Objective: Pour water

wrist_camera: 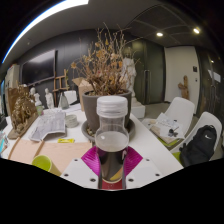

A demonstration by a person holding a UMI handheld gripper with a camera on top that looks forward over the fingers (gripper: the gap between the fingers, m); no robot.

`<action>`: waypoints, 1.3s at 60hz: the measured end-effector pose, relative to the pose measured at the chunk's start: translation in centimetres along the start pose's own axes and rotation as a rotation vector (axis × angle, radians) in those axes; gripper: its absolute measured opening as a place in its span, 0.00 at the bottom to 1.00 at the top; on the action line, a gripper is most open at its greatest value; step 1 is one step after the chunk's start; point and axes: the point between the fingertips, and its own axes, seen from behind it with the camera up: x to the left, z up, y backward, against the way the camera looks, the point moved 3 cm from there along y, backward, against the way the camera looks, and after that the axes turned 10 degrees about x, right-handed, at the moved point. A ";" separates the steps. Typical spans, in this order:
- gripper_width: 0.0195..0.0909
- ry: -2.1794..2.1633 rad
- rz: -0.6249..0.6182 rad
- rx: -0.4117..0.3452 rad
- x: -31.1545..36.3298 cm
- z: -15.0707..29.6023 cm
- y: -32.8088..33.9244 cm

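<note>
A clear plastic bottle (pixel 111 135) with a white cap stands upright between my fingers, about half full of dark liquid. My gripper (pixel 111 166) is shut on the bottle, its magenta pads (pixel 91 160) pressing on both sides of the lower body. The bottle hangs above a white table (pixel 150 150). A yellow-green cup (pixel 42 163) sits low to the left of the fingers, partly cut off.
A grey pot with dried branches (pixel 103 100) stands just beyond the bottle. To the left lie a tan mat (pixel 50 153), papers (pixel 48 124) and small white bottles (pixel 50 99). White chairs (pixel 182 112) and a dark bag (pixel 200 145) are to the right.
</note>
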 end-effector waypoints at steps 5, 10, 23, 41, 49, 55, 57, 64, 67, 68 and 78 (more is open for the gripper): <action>0.09 0.008 0.012 0.040 -0.2 -2.4 -1.3; 0.10 0.004 0.026 0.068 -0.2 -4.1 -2.1; 0.13 0.045 0.032 0.037 0.4 -4.4 -2.0; 0.53 0.049 0.041 0.121 0.8 -7.2 -1.6; 0.91 0.052 0.003 0.116 0.2 -7.7 0.5; 0.93 0.050 -0.013 0.116 0.5 -7.1 4.2; 0.93 0.050 -0.018 0.119 1.0 -7.0 6.2; 0.93 0.067 -0.051 0.147 2.7 -6.8 13.6; 0.93 0.071 -0.051 0.151 3.9 -6.6 17.3; 0.93 0.070 -0.050 0.155 4.4 -6.6 18.4; 0.93 0.087 -0.028 0.173 9.1 -6.9 28.3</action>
